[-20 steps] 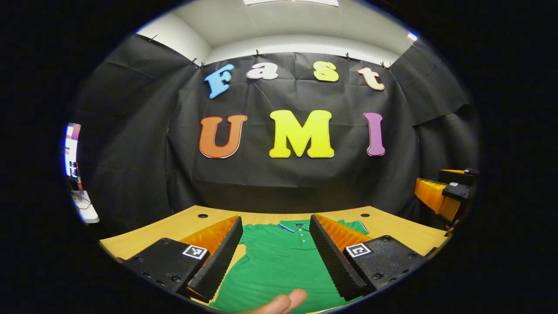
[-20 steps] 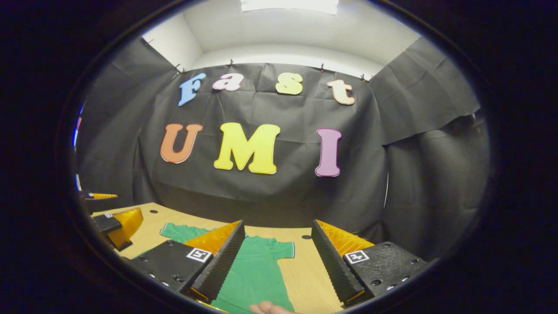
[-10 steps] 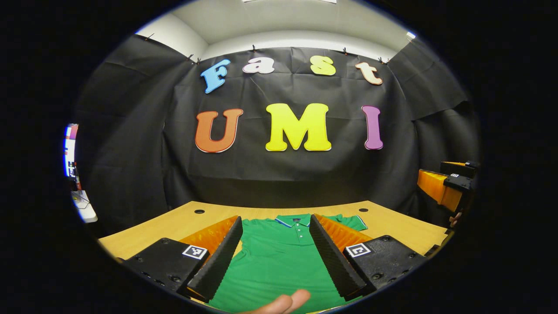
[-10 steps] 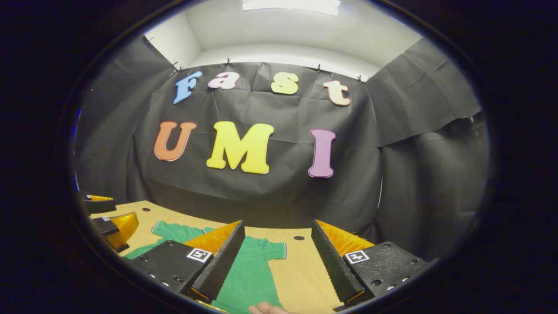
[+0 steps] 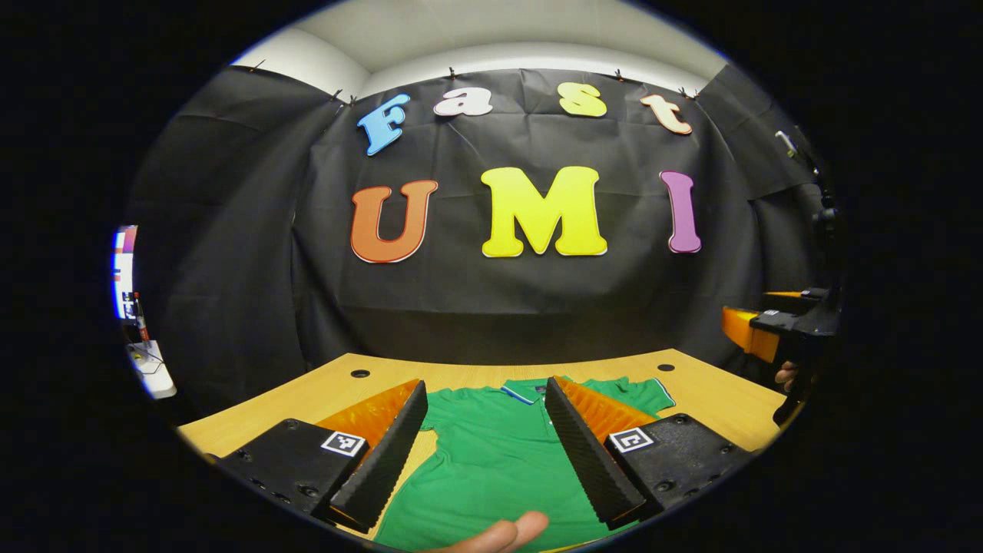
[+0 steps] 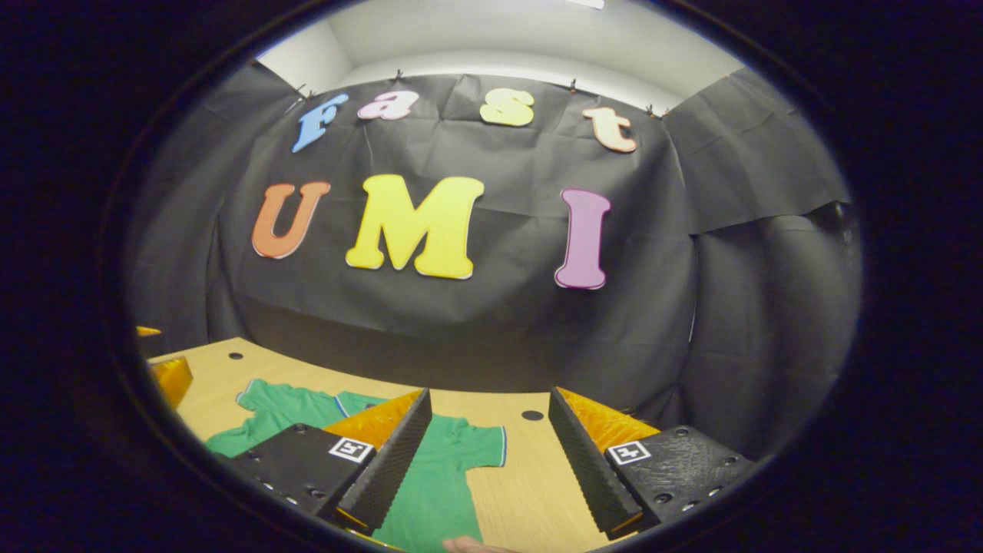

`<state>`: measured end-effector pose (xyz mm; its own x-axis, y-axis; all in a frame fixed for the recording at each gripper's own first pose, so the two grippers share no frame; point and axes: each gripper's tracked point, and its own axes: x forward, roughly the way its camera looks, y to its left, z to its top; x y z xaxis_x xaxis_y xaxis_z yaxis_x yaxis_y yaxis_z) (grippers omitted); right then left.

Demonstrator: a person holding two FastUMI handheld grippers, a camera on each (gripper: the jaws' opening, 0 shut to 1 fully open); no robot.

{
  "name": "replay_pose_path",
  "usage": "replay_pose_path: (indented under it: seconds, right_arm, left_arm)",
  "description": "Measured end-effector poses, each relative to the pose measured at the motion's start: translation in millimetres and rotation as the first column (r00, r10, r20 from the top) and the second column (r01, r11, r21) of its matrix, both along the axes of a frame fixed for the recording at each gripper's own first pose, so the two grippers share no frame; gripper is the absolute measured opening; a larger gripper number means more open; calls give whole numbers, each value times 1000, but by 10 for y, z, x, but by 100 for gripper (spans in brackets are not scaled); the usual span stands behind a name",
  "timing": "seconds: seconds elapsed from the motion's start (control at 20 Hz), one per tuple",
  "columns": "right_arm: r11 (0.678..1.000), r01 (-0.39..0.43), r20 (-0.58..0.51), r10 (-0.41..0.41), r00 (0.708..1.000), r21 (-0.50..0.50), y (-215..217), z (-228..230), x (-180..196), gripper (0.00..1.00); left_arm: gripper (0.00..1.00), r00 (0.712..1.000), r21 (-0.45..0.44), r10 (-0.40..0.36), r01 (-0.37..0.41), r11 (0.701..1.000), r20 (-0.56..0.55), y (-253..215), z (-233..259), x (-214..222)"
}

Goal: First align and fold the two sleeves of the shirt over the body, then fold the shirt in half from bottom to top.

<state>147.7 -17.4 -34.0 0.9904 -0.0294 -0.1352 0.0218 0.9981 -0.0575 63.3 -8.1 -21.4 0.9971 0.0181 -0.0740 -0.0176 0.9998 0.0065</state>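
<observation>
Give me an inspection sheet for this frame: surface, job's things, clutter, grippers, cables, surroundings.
Surface: wooden table with round holes near its far edge.
Job's things: green shirt lying flat, collar toward the wall; right sleeve spread out on the table, not yet folded.
Clutter: nothing seen on the table.
Grippers: left gripper open above the shirt body; right gripper open above the right sleeve and bare table; neither holds cloth.
Cables: nothing seen.
Surroundings: black cloth wall; a lit screen at the far left edge.
</observation>
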Motion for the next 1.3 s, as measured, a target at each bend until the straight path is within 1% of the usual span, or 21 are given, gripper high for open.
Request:
replay_pose_path:
  seconds: [0.05,0.15,0.2,0.25,0.3,0.35,0.4,0.45,0.5,0.6,0.65,0.75,0.8,0.9,0.95,1.0,1.05,1.15,1.2,1.25,1.3]
  right_arm:
    - [1000,-2,-37,1,999,-13,-14,-114,216,95]
    - [999,5,-120,-9,993,-36,-65,-390,636,95]
    - [999,11,-164,-18,986,-42,-101,-537,829,97]
    - [999,11,-203,-19,979,-42,-129,-674,1007,97]
    - [999,7,-244,-14,970,-31,-145,-833,1164,95]
    - [1000,7,-295,-10,955,-13,-160,-988,1303,95]
    - [1000,21,-344,-19,939,2,-229,-1159,1415,98]
    - [999,36,-390,-24,921,26,-276,-1312,1527,95]
    - [998,50,-434,-24,901,47,-307,-1481,1632,97]
    - [993,94,-515,-43,856,73,-411,-1806,1812,95]
    - [991,109,-556,-48,830,76,-448,-1943,1871,95]
    - [989,121,-611,-45,790,83,-503,-2136,1954,96]
    - [989,125,-645,-44,763,80,-525,-2197,1955,95]
    - [990,122,-680,-37,732,77,-511,-2271,1967,94]
    - [991,123,-696,-47,717,60,-535,-2308,1958,91]
    - [992,122,-717,-53,695,45,-540,-2338,1924,90]
    - [993,104,-738,-30,674,55,-459,-2364,1888,86]
    - [994,85,-786,6,618,75,-322,-2450,1808,84]
    - [990,99,-790,21,612,103,-282,-2454,1837,84]
    - [985,121,-804,27,593,123,-279,-2449,1827,77]
    - [981,145,-806,21,591,132,-297,-2434,1863,70]
  left_arm:
    - [99,1000,-15,-1,1,1000,14,3,4,56]
    - [99,999,-42,-11,12,999,43,-12,-20,183]
    - [99,999,-52,-14,16,999,43,-25,-47,232]
    - [99,999,-60,-13,15,998,38,-28,-92,272]
    - [99,999,-66,-15,17,998,28,-22,-136,318]
    - [99,1000,-74,-21,22,997,14,-26,-188,352]
    - [99,1000,-81,-25,25,996,-4,-27,-260,384]
    - [99,999,-80,-28,26,996,-21,-24,-341,416]
    - [99,999,-71,-17,15,997,-30,8,-406,437]
    - [99,999,-44,21,-22,999,-25,148,-495,469]
    - [99,999,-40,26,-28,999,-29,178,-552,486]
    - [99,999,-54,28,-29,998,-33,239,-606,494]
    - [99,999,-60,30,-32,998,-37,274,-635,491]
    - [99,999,-76,25,-28,997,-43,315,-695,476]
    - [99,999,-83,22,-25,996,-44,334,-716,466]
    - [99,999,-86,31,-34,996,-44,379,-732,452]
    - [99,998,-86,45,-49,995,-48,431,-751,442]
    - [99,998,-83,51,-53,995,-28,465,-701,427]
    - [96,999,-88,47,-49,995,-23,468,-691,433]
    - [96,999,-90,43,-45,995,-24,467,-712,432]
    - [96,999,-90,43,-45,995,-25,481,-719,435]
